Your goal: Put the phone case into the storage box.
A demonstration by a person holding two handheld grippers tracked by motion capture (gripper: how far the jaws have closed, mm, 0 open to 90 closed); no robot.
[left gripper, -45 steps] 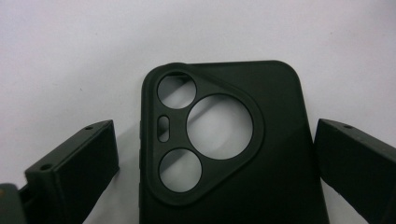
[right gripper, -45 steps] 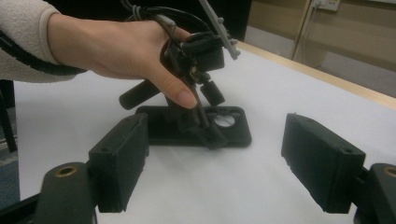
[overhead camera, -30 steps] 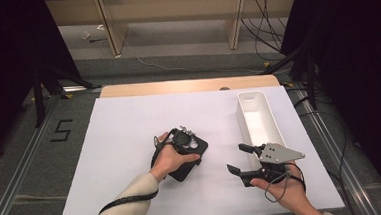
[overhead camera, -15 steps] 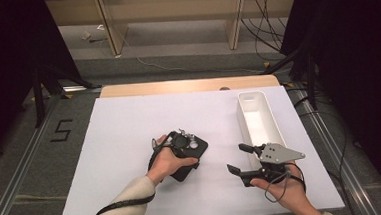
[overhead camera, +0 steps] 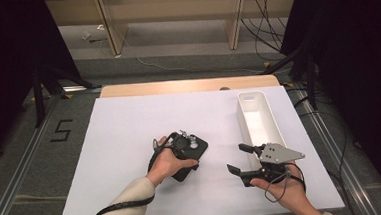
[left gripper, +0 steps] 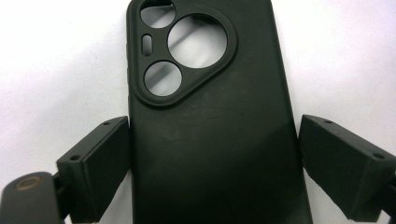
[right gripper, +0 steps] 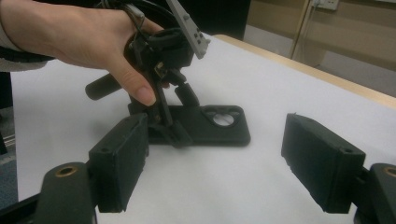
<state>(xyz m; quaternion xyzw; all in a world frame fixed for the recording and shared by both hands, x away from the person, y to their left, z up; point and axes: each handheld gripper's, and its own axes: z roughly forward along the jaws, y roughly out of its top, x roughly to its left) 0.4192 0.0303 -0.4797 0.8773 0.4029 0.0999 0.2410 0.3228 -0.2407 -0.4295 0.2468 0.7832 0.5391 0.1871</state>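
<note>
Item: black phone case (left gripper: 210, 140), flat on the white desk (overhead camera: 130, 141), left tongs (left gripper: 212, 163) set astride it.
Detail: left jaws have just been closing toward the case's long edges; one seems to touch, the other stands off, so likely no grip yet. Right tongs (overhead camera: 242, 159) wide, empty, near the white bin (overhead camera: 267, 128).
</note>
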